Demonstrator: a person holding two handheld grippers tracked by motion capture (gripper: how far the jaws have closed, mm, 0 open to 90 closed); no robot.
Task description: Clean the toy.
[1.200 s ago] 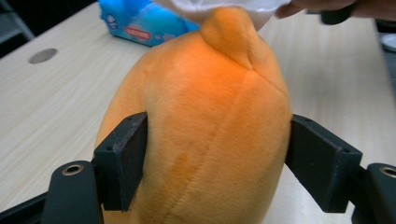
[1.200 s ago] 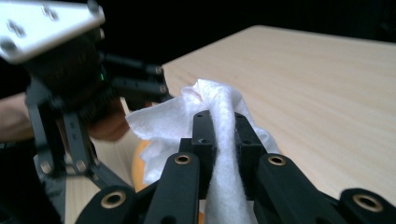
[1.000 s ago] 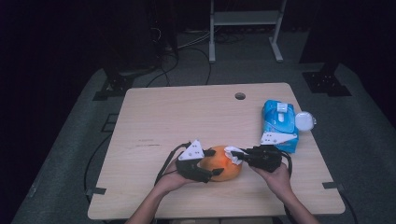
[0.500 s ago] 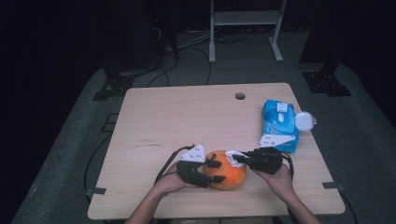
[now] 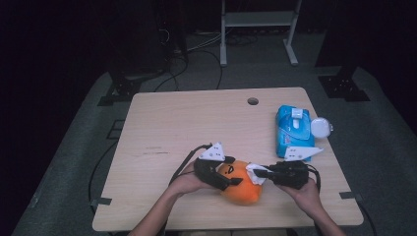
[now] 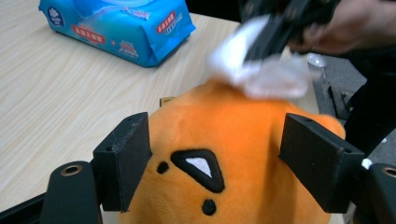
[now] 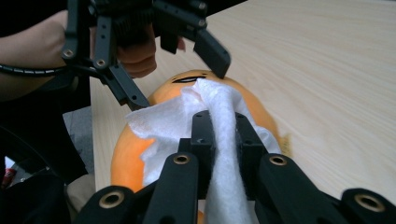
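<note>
In the lower middle of the high view, the left gripper (image 5: 230,178) is bracing an orange plush toy (image 5: 241,184) that is lying on the bench (image 5: 196,128) near its front edge. Its jaws have just been opening; in the left gripper view its fingers (image 6: 123,163) are standing fairly wide on either side of the toy's face, close against the plush, though I cannot tell whether they are pressing it.

Just right of that, the right gripper (image 5: 255,171) is holding a white wet wipe (image 7: 219,121), its fingers (image 7: 203,135) pinched narrow on the cloth, and is laying it over the top of the toy. Wiping appears to be under way rather than finished: the wipe is covering one patch, with the sides and face seemingly left to do.

Farther right, in the upper right of the bench, a blue wet-wipe pack (image 5: 294,129) is lying flat, with a small white lid-like piece (image 5: 320,127) just beside it.
</note>
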